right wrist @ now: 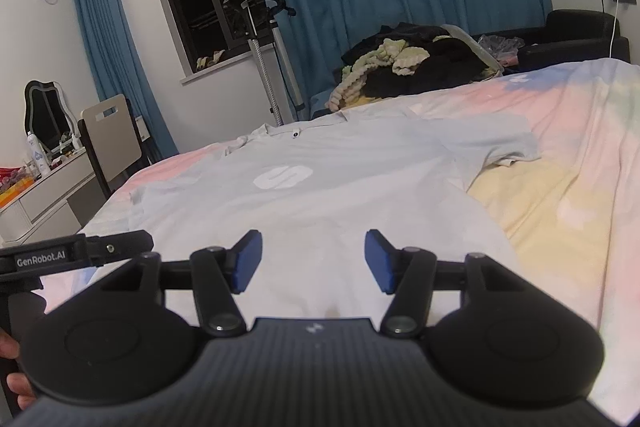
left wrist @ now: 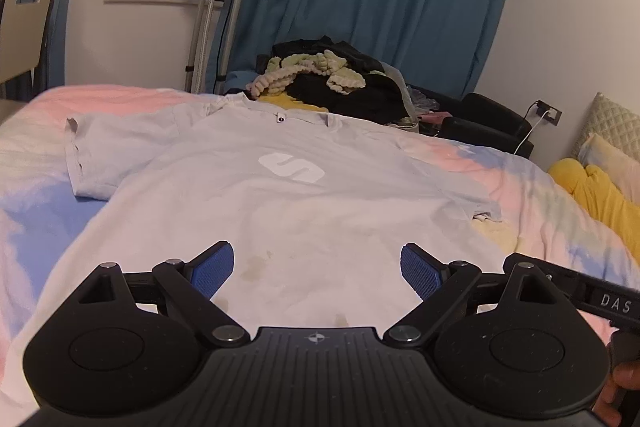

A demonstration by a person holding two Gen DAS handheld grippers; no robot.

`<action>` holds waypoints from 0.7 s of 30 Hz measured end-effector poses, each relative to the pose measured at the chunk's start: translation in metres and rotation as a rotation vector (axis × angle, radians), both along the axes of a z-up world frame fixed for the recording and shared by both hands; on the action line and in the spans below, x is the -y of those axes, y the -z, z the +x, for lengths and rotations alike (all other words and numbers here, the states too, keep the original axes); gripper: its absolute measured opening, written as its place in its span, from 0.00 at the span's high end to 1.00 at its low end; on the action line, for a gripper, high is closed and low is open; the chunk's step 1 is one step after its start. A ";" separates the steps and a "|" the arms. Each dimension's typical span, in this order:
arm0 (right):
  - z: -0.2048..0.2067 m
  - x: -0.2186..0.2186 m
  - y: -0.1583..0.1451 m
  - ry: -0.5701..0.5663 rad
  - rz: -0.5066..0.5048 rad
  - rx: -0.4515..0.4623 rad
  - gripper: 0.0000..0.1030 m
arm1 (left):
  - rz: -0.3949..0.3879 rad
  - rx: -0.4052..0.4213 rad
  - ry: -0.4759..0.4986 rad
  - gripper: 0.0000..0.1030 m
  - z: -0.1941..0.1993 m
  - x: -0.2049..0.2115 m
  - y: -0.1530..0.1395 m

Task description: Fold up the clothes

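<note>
Left wrist view: the left gripper (left wrist: 317,269) gapes wide and empty above the hem of the pale grey cotton T-shirt (left wrist: 280,195), spread flat on the pastel bedsheet (left wrist: 36,211); a dark clothes pile (left wrist: 340,79) lies at twelve o'clock.

Right wrist view: the right gripper (right wrist: 313,261), jaws parted, grips nothing over the T-shirt (right wrist: 320,187).

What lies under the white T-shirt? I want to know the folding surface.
The white T-shirt lies spread flat on a pastel bedsheet, visible all around it. Whatever is directly beneath the shirt is covered.
</note>
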State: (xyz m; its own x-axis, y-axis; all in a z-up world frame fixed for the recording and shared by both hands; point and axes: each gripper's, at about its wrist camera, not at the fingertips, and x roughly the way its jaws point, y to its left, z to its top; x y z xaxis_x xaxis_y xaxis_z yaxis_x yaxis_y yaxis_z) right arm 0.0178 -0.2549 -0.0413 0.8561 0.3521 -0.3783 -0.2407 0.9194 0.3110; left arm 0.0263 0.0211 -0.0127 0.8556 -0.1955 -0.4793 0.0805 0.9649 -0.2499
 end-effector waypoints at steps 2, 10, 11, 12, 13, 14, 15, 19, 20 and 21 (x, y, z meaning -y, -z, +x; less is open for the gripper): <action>-0.001 0.000 0.000 -0.003 0.003 0.001 0.32 | -0.062 -0.026 -0.011 0.10 0.003 -0.009 0.002; 0.007 0.005 0.008 0.000 0.058 -0.049 0.30 | -0.424 -0.143 -0.332 0.10 0.045 -0.127 0.014; 0.009 0.006 0.009 0.004 0.068 -0.056 0.30 | -0.467 -0.158 -0.369 0.10 0.053 -0.144 0.021; 0.011 0.007 0.010 0.006 0.082 -0.063 0.29 | -0.507 -0.176 -0.412 0.11 0.061 -0.160 0.028; 0.012 0.008 0.011 0.006 0.093 -0.069 0.28 | -0.548 -0.190 -0.452 0.12 0.067 -0.175 0.036; 0.013 0.009 0.012 0.006 0.103 -0.074 0.28 | -0.590 -0.200 -0.487 0.12 0.072 -0.188 0.045; 0.013 0.009 0.012 0.006 0.110 -0.076 0.27 | -0.629 -0.207 -0.513 0.13 0.076 -0.198 0.054; 0.015 0.012 0.015 0.007 0.140 -0.094 0.25 | -0.698 -0.183 -0.565 0.21 0.090 -0.215 0.072; 0.016 0.012 0.016 0.009 0.151 -0.101 0.25 | -0.697 -0.171 -0.566 0.23 0.094 -0.216 0.073; 0.017 0.013 0.018 0.010 0.162 -0.108 0.25 | -0.691 -0.160 -0.565 0.25 0.098 -0.216 0.074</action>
State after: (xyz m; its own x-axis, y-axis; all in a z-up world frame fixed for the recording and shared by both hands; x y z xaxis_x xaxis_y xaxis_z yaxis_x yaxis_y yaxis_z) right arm 0.0344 -0.2679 -0.0588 0.8177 0.4070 -0.4071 -0.1888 0.8577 0.4783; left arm 0.1242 0.2369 -0.0868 0.8448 -0.0549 -0.5323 -0.4448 0.4809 -0.7556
